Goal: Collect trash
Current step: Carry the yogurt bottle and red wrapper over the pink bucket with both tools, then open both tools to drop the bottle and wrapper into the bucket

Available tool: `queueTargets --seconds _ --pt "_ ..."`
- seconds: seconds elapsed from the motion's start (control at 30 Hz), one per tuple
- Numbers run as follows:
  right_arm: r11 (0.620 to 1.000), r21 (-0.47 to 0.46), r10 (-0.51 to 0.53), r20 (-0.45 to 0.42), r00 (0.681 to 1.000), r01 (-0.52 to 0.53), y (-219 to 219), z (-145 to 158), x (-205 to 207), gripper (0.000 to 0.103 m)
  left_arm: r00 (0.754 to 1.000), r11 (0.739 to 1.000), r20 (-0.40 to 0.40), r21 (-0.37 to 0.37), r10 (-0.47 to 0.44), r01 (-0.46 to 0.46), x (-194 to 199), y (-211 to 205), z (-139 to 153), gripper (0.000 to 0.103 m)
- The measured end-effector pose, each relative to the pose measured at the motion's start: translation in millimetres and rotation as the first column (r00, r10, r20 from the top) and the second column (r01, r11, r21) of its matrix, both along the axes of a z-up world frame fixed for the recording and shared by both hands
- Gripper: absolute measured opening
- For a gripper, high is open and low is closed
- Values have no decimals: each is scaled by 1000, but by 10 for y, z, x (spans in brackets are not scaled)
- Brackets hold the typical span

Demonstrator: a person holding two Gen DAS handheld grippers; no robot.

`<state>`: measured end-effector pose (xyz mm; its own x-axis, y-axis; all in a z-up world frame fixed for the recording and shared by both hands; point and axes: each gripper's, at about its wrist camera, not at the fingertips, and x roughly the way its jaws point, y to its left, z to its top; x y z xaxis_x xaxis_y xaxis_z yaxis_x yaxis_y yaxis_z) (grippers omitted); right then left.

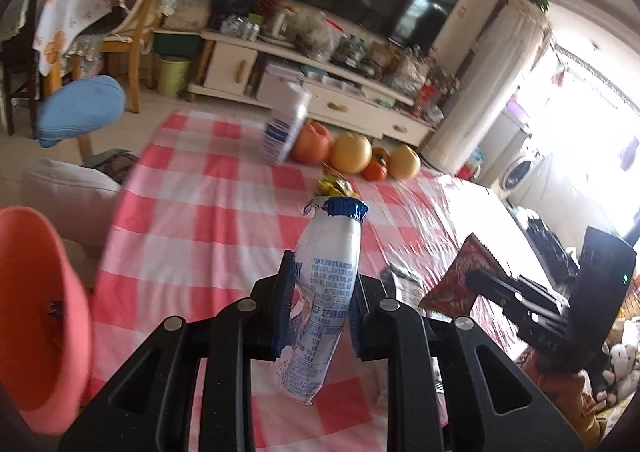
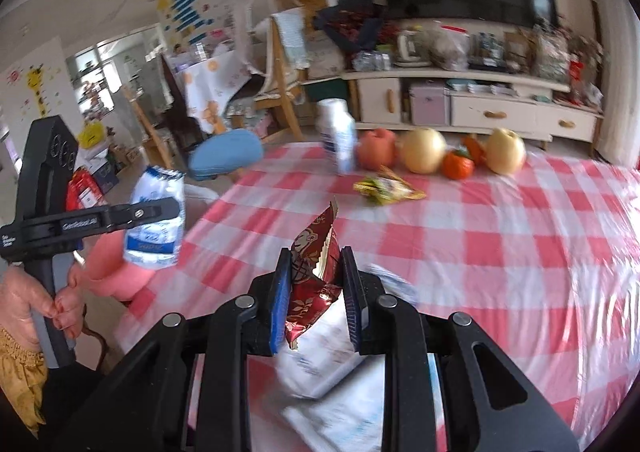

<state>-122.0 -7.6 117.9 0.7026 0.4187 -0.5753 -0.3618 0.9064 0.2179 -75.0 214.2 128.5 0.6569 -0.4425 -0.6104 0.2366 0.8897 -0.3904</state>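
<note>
Left wrist view: white drink bottle (image 1: pixel 320 292) is being pinched shut by left gripper (image 1: pixel 318 300), lifted off checked table (image 1: pixel 192 203); pink bin (image 1: pixel 40 316) at 9 o'clock, likely the drop target. Red wrapper (image 2: pixel 316 276) is being clamped by right gripper (image 2: pixel 318 292); yellow wrapper (image 2: pixel 386 189) at 12 o'clock is being left uncollected.

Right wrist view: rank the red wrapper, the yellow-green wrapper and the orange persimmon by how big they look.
1. red wrapper, largest, though it sits closest to the camera, clamped in the right gripper.
2. yellow-green wrapper.
3. orange persimmon, close to the wrapper's apparent size, so unsure.
</note>
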Motion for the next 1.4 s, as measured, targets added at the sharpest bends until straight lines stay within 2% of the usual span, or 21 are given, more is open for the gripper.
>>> queueTargets --seconds 0.2,0.33,0.57,0.87,0.9,0.97,1.0,1.03,1.07,1.13,1.23,1.3,1.4 --pt "992 -8 126 27 992 -126 714 166 36 26 993 993 36 -33 115 -114 -98 566 148 25" --pt "976 -25 217 48 975 -216 1224 270 49 26 974 974 42 -51 222 -220 -173 1013 186 25" --pt "926 -49 376 68 924 -373 2188 357 56 26 903 901 -8 -59 429 -429 -264 1817 83 25" --pt "877 -70 479 51 876 -475 3013 210 114 27 827 827 -66 -34 558 -561 -282 2372 -84 25" --pt "876 -78 481 52 875 -476 3084 174 132 27 817 818 -79 -32 571 -575 -271 2416 -113 28" --pt "880 -73 472 40 881 -469 3172 85 180 38 794 797 -98 -19 599 -604 -262 2484 -158 45" --pt "881 -65 470 16 883 -468 3202 12 223 53 781 785 -102 -5 616 -619 -266 2494 -166 61" --pt "889 -57 455 -1 890 -455 3203 -52 261 64 772 776 -101 11 628 -630 -277 2502 -174 70" --pt "905 -45 423 -11 906 -423 3162 -109 284 67 765 771 -98 41 636 -636 -264 2501 -180 72" --pt "917 6 400 -34 916 -400 3025 -168 307 71 763 768 -87 67 640 -636 -249 2479 -178 80" --pt "937 18 348 -39 937 -348 2810 -200 282 80 770 772 -54 75 636 -632 -244 2432 -137 84" --pt "949 18 315 -41 948 -315 2606 -214 255 81 790 789 1 68 613 -611 -250 2342 -75 90" --pt "961 1 276 -42 960 -276 2389 -232 205 84 826 824 49 44 562 -564 -249 2186 -23 91"
